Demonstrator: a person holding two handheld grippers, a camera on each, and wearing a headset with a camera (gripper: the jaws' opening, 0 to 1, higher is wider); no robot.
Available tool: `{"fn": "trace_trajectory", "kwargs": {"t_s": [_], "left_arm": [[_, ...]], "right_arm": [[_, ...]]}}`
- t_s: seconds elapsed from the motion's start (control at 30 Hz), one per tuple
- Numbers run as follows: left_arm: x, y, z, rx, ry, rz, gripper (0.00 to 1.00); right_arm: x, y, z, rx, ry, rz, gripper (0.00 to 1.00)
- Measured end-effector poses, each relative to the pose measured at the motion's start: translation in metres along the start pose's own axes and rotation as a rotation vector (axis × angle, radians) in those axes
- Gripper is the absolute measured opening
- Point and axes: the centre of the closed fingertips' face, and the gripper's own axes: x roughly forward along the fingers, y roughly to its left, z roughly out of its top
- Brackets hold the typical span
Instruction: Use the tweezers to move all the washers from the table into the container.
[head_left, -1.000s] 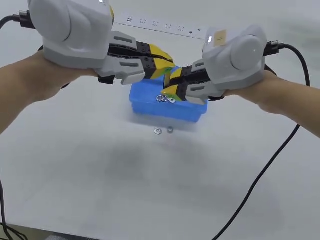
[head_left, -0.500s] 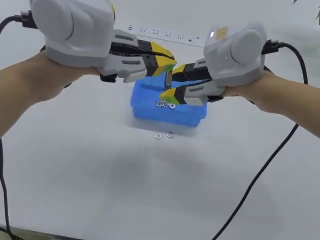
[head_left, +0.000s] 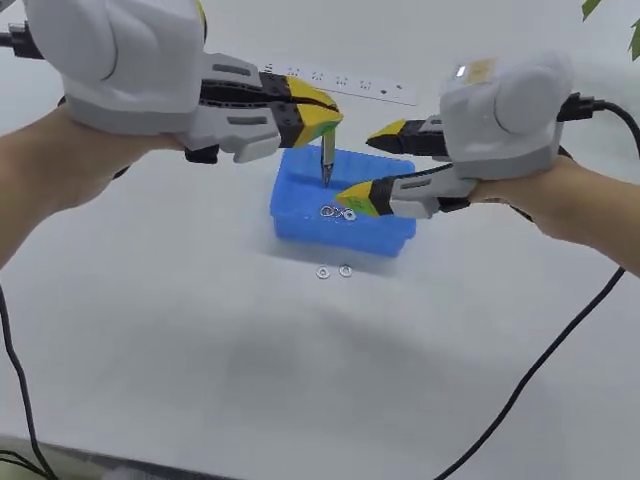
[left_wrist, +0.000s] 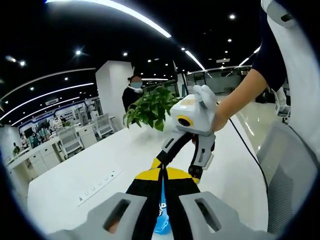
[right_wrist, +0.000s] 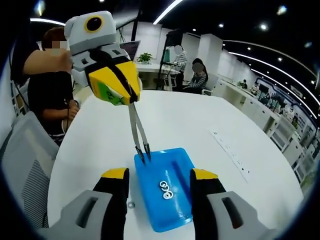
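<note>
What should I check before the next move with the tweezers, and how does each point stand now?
1. Grip on the tweezers: ok, the left gripper has its jaws shut on them.
2. Tweezer tips free for a new pick: ok, no washer shows between them in the right gripper view.
3. Table cleared: not ok, two loose washers lie in front of the container.
4. Delivered washers: ok, they lie inside the container.
5. Right gripper out of the way: cannot tell; it is open and hangs above the container beside the tweezers.
</note>
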Motion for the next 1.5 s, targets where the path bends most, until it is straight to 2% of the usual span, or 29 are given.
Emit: {"fn": "trace_trajectory", "kwargs": {"t_s": [0.17, 0.33, 0.63, 0.87, 0.97, 1.07, 1.2, 1.3, 1.5], "left_arm": [[-0.003, -0.012, 0.001, 0.008, 0.004, -0.001, 0.04], [-0.007, -0.023, -0.002, -0.003, -0.006, 0.005, 0.04], [-0.003, -0.043, -0.015, -0.011, 0.006, 0.012, 0.04], [-0.001, -0.05, -0.036, -0.045, 0.032, 0.018, 0.04], [-0.001, -0.053, -0.039, -0.041, 0.025, 0.018, 0.04], [-0.001, -0.055, -0.041, -0.047, -0.008, 0.018, 0.04], [0.002, -0.058, -0.052, -0.05, 0.036, 0.004, 0.04], [0.002, -0.059, -0.054, -0.062, 0.029, 0.002, 0.04], [0.006, -0.059, -0.059, -0.058, 0.03, -0.002, 0.04]], "right_arm": [[-0.016, 0.004, -0.006, 0.025, -0.01, -0.013, 0.54], [-0.031, 0.015, -0.022, 0.041, 0.005, -0.011, 0.58], [-0.051, 0.03, -0.042, 0.089, -0.003, -0.042, 0.66], [-0.059, 0.04, -0.062, 0.142, 0.014, -0.037, 0.72], [-0.062, 0.044, -0.068, 0.146, 0.022, -0.046, 0.72], [-0.066, 0.046, -0.072, 0.155, 0.027, -0.054, 0.72], [-0.068, 0.051, -0.081, 0.171, 0.034, -0.048, 0.73], [-0.066, 0.054, -0.089, 0.205, 0.039, -0.059, 0.73], [-0.061, 0.067, -0.1, 0.247, 0.053, -0.035, 0.76]]}}
